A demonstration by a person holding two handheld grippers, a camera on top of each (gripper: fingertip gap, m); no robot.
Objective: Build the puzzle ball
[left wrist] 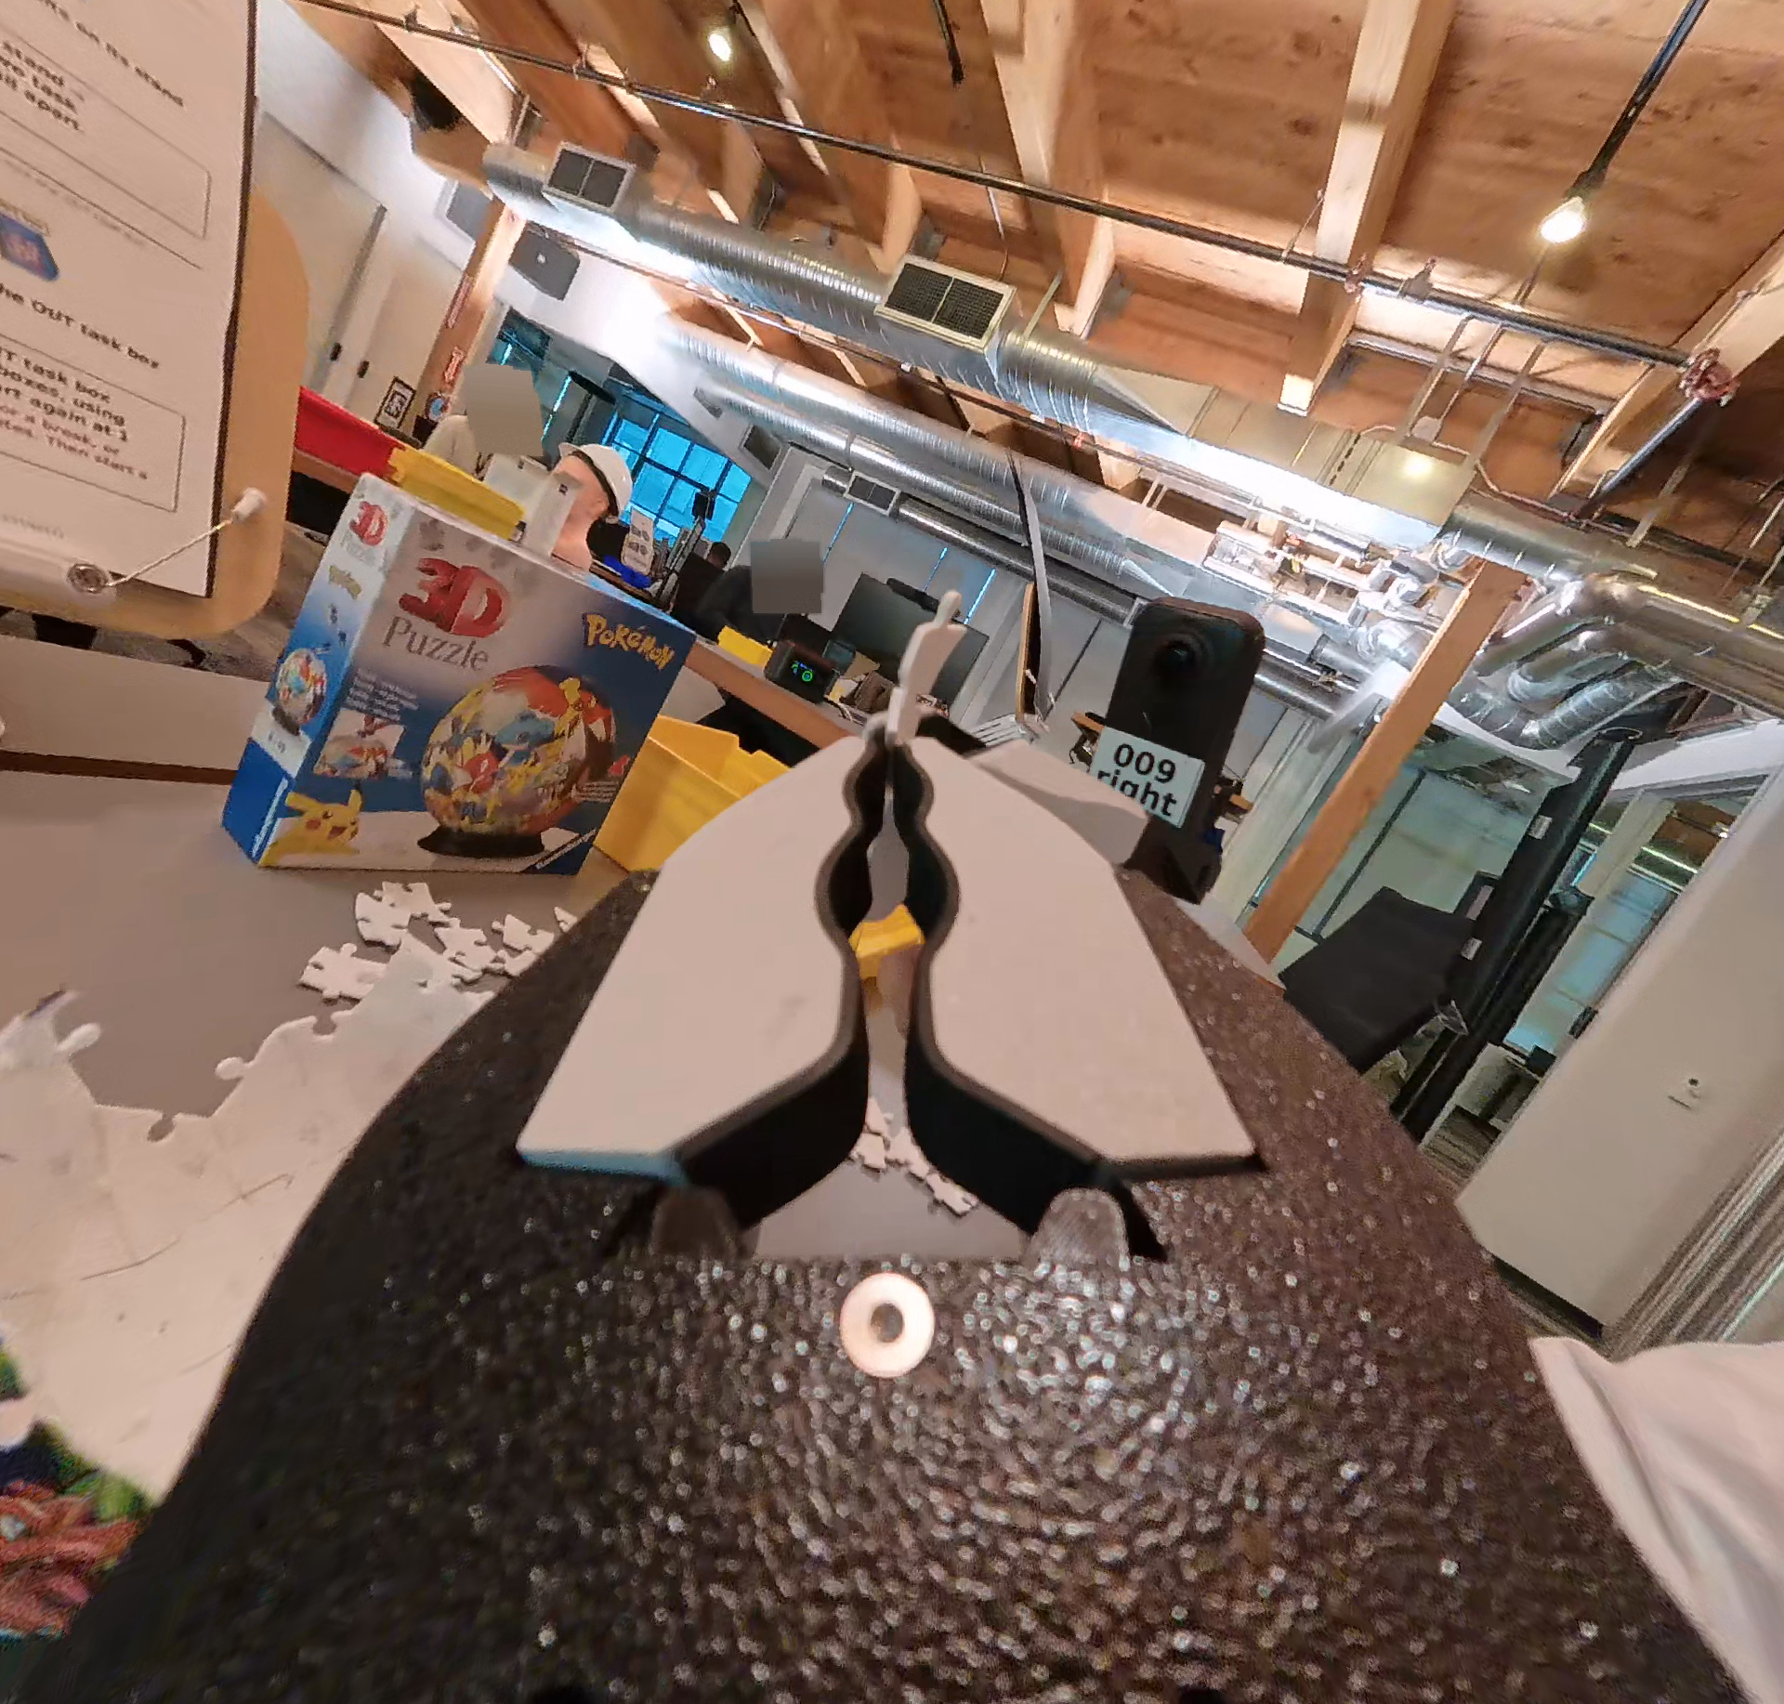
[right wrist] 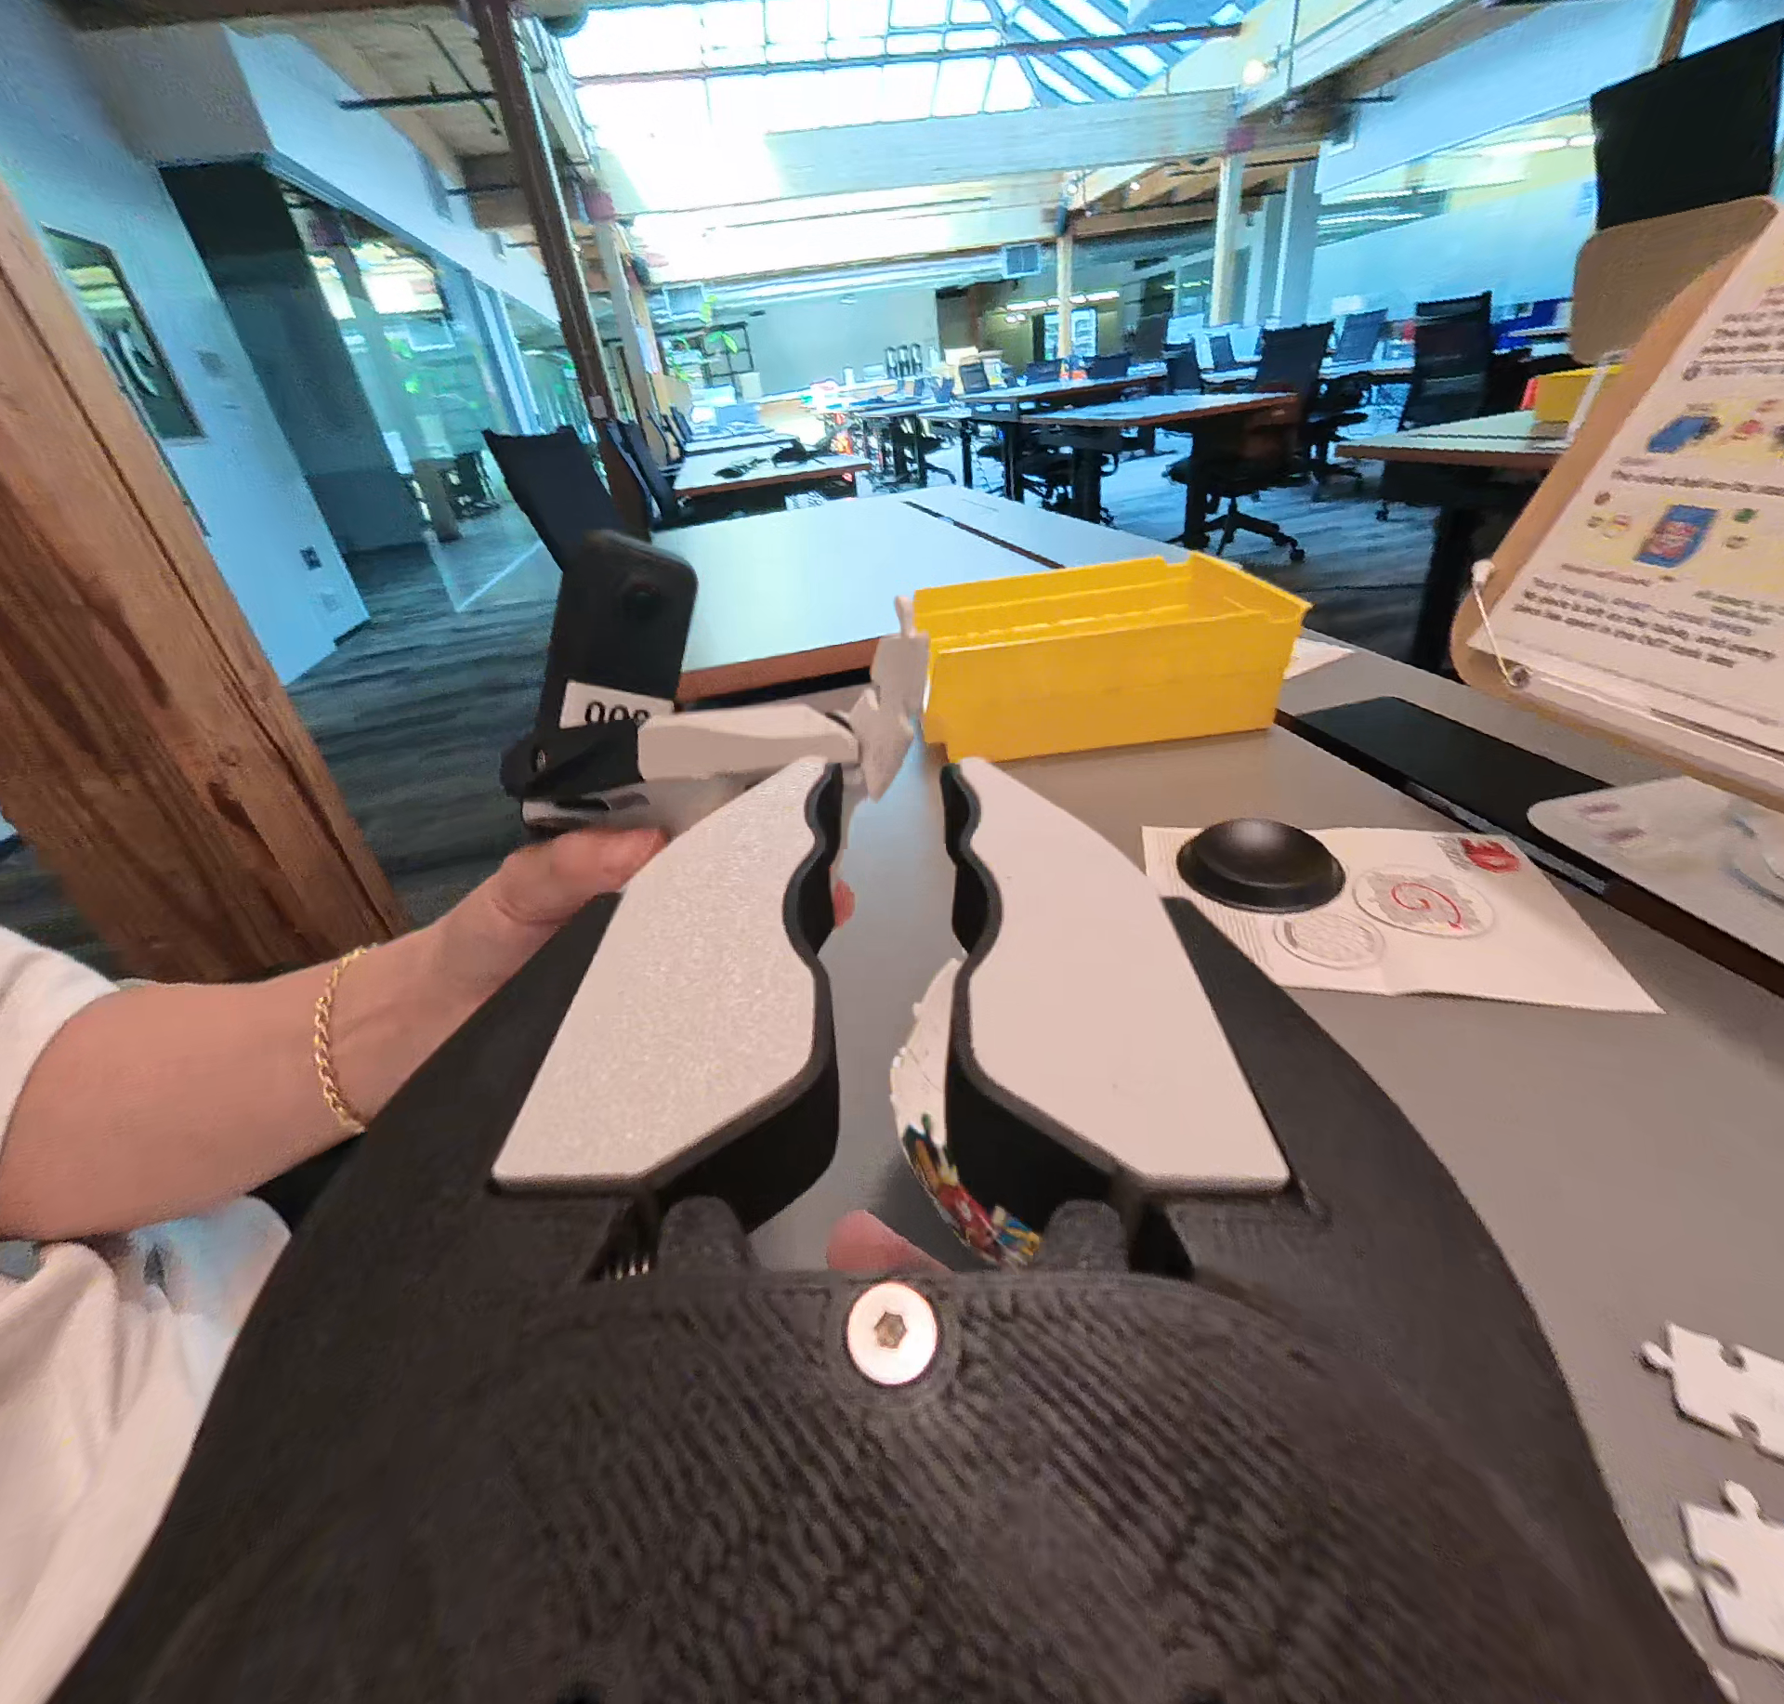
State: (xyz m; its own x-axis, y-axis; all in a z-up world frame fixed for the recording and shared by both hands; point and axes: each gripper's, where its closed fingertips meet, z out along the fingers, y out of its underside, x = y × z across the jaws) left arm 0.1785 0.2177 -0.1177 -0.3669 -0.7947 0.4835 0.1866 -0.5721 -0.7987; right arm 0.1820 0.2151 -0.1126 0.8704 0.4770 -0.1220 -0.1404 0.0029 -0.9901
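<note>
Right claw (right wrist: pixel 893 774) is released, its two grey fingers spread wide, and it sits on the near side of the yellow bin (right wrist: pixel 1101 683). Through the gap near the base of those fingers shows a curved, partly built section of the puzzle ball (right wrist: pixel 932 1078), white inside and printed in colours on its outer edge. It lies closer to the camera than the bin and under the claw's right finger, and whether it touches that finger cannot be told. A person's fingertip (right wrist: pixel 869 1243) shows beside its lower edge. Loose white pieces (right wrist: pixel 1718 1407) lie on the grey table (right wrist: pixel 1400 1175), nearer than the bin and to its right. A black dome stand (right wrist: pixel 1260 861) rests on a paper sheet (right wrist: pixel 1506 963) just in front of the bin's right half. Left claw (left wrist: pixel 893 750) is clenched on a single white puzzle piece (left wrist: pixel 927 663), which stands upright out of its fingertips. In the right wrist view that piece hangs just beyond the right claw's open tips, in front of the bin's left corner. Left of the bin, in the left wrist view, stands the blue puzzle box (left wrist: pixel 454 721), with more loose white pieces (left wrist: pixel 425 934) scattered before it.
</note>
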